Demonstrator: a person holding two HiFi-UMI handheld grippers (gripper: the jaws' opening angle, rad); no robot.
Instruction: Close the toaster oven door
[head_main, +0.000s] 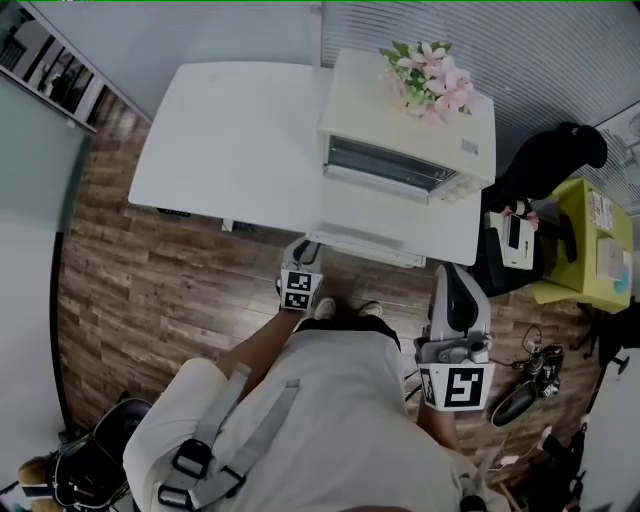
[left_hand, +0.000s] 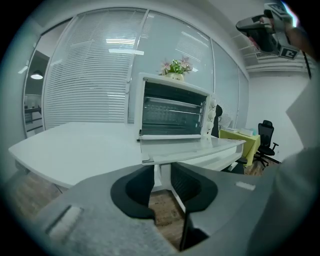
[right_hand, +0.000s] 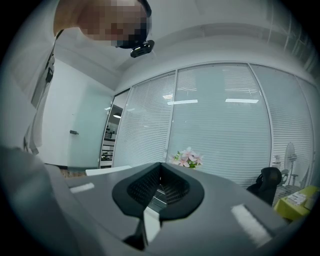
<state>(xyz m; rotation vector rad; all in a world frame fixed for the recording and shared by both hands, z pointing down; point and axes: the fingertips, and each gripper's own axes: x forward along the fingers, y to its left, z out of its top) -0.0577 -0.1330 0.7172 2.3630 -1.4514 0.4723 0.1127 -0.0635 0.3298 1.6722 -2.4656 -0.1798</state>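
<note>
well, left gripper (left_hand: 162, 174), spread and empty, sat below the white toaster oven's dropped door (left_hand: 172, 148); lifting could skid off its edge.

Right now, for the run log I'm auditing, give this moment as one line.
oven door: open, flat | left gripper: jaws apart, empty, near door's front edge | right gripper: jaws together, held aside

The toaster oven (head_main: 370, 105) casing is showing a smooth white finish, its door (left_hand: 186, 148) glossy glass. The table (head_main: 230, 140) is presenting a smooth white top; the floor (head_main: 140, 280) is showing wood-grain planks.
</note>
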